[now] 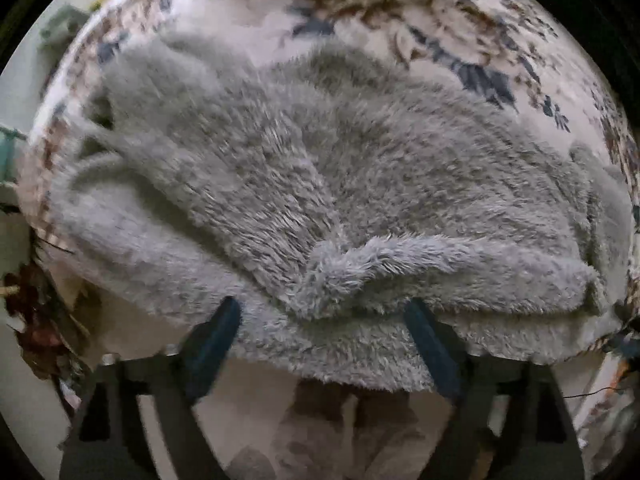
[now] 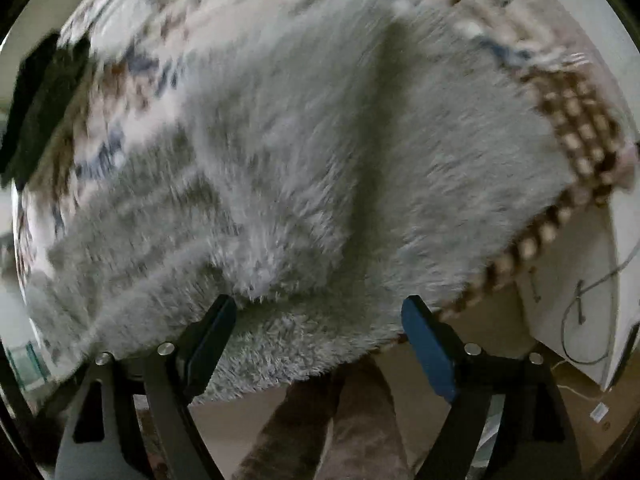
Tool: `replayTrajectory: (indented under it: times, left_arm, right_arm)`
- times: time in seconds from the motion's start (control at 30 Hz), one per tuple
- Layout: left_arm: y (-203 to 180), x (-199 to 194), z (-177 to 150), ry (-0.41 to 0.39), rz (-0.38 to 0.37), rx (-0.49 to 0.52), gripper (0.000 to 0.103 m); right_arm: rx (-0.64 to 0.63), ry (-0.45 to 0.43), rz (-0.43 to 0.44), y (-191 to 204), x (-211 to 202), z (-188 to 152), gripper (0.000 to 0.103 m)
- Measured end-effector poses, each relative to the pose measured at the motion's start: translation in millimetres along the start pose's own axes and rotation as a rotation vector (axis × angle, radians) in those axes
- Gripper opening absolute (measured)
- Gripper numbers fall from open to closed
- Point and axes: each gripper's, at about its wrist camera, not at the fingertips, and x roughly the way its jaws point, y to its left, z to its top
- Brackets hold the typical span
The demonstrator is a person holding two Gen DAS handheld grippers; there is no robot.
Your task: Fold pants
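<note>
The pants (image 1: 304,184), grey and thickly fluffy, lie spread over a bed covered by a floral blanket (image 1: 472,32) printed in brown and dark blue on a pale ground. In the left wrist view they fill the middle of the frame from nine o'clock across to three o'clock, with the blanket showing beyond them toward twelve and one o'clock. A rolled fold (image 1: 384,272) of the same fabric lies across the near part, just above the fingertips, and the garment's near edge hangs over the bed's edge at six o'clock.

The left hand-held gripper (image 1: 322,312) stands wide, its two blue-padded fingers (image 1: 218,332) well apart with nothing between them; the tips lie over the fluffy near edge, though contact cannot be judged from this angle.

In the right wrist view, which is blurred, the pants (image 2: 288,152) again cover most of the frame, and a dark crease (image 2: 380,152) runs from twelve o'clock down toward the centre. A checked brown border (image 2: 576,120) of the blanket shows at three o'clock, running down to about five o'clock. The right hand-held gripper (image 2: 320,312) is likewise spread wide and holds nothing, its blue pads (image 2: 428,344) flanking the garment's hanging near edge. Pale floor (image 2: 500,344) shows beneath at five o'clock, with a thin cable (image 2: 576,320) farther right.
</note>
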Motion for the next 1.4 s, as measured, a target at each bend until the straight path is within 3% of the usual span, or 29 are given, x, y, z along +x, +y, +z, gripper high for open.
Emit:
replayTrajectory:
  times: [0.1,0.2,0.37,0.4,0.43,0.47,0.53,0.67,0.77,0.83,0.9,1.03,1.13,1.3,1.4]
  left_arm:
    - [-12,-14,-1,-0.06,0.056,0.022,0.09]
    - [-27,-7,8,-0.078,0.087,0.017,0.09]
    - [-39,12,30,-0.084,0.085,-0.005,0.09]
    - [-44,12,33,-0.092,0.083,-0.004,0.09]
    - [-48,11,36,-0.095,0.083,0.002,0.09]
    - [-52,10,39,-0.096,0.079,0.004,0.09]
    - [-60,7,42,-0.101,0.06,0.011,0.09]
    - [-77,5,39,-0.09,0.027,0.023,0.09]
    - [-94,13,33,-0.038,-0.008,0.028,0.09]
    - [-106,16,28,-0.015,-0.021,0.043,0.09]
    - [-114,14,24,-0.014,-0.02,0.063,0.09]
    - [-115,-1,20,-0.04,0.003,0.098,0.09]
    - [-94,-13,19,-0.044,0.01,0.071,0.09]
    - [-25,-25,27,-0.047,0.063,-0.005,0.09]
    - [31,-18,43,-0.016,0.081,-0.077,0.09]
  right_arm:
    - [-0.01,-0.062,0.006,13,-18,25,0.087]
    - [-0.067,-0.088,-0.002,42,-9,85,0.087]
    - [-0.249,-0.003,-0.119,109,48,140,0.084]
    - [-0.292,0.012,-0.181,116,58,142,0.066]
    - [-0.295,0.002,-0.209,114,59,142,0.025]
    - [-0.267,-0.014,-0.204,108,56,142,0.01]
    - [-0.106,-0.068,-0.129,73,33,141,0.011]
    - [0.305,-0.175,-0.051,-51,-26,113,0.012]
    - [0.465,-0.09,-0.005,-125,-12,90,0.021]
    - [0.556,0.016,0.063,-161,8,76,0.044]
    - [0.585,0.03,0.093,-175,10,66,0.053]
    - [0.546,-0.037,0.132,-155,-20,57,0.058]
    - [0.482,-0.013,0.191,-122,-29,47,0.059]
    - [0.266,0.128,0.263,2,-13,19,0.059]
    - [0.223,0.244,0.31,64,14,-15,0.059]
